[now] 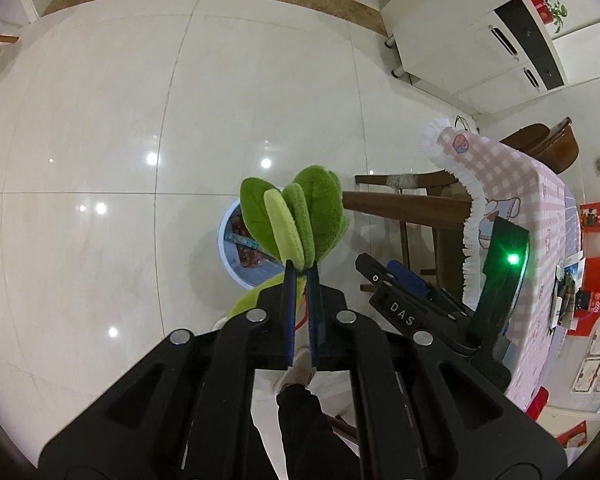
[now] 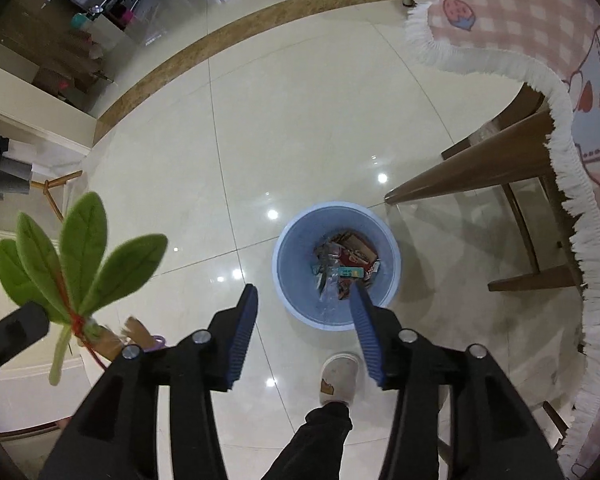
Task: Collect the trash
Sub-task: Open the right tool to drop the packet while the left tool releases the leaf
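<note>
Above blue bin (image 2: pixel 336 264): right gripper (image 2: pixel 304 300) jaws apart, seemingly empty; left gripper (image 1: pixel 302 270) clamped on plush leaves (image 1: pixel 296 220).

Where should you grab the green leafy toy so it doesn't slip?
Grab the green leafy toy at its stem, where the red string ties the leaves together. That spot is narrow and firm, while the leaves are wide and floppy. Come from below the leaves, tool fingers on either side of the stem. The left tool is shut on it there.
</note>
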A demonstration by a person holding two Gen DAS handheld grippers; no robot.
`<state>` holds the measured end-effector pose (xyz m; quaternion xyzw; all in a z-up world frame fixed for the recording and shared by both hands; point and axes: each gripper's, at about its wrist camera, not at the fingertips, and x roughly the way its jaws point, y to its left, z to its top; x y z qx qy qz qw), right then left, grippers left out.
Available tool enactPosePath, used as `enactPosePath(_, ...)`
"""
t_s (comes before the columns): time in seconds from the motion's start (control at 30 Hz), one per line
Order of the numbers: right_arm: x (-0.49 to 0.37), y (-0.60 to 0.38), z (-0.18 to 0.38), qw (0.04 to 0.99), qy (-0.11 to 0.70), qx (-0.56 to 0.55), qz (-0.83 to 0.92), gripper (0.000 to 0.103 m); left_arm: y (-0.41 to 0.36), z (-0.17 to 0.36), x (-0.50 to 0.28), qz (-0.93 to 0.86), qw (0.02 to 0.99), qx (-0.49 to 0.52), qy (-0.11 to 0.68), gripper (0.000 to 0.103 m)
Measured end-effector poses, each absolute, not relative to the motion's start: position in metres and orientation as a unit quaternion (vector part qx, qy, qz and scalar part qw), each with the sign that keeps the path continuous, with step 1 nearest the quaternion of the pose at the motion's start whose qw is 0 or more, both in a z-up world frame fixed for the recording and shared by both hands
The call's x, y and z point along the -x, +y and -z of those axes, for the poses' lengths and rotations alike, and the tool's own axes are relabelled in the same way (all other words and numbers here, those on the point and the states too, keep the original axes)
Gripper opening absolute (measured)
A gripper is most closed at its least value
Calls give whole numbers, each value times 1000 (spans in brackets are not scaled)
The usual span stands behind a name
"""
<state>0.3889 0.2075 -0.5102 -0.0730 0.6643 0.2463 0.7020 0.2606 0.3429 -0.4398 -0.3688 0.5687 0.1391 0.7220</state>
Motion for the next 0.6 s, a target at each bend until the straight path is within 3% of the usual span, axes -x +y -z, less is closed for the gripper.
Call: enactPosePath(0.6, -389, 143, 443, 738, 636, 28, -225, 48, 287, 444, -317, -72, 718, 324, 612, 5)
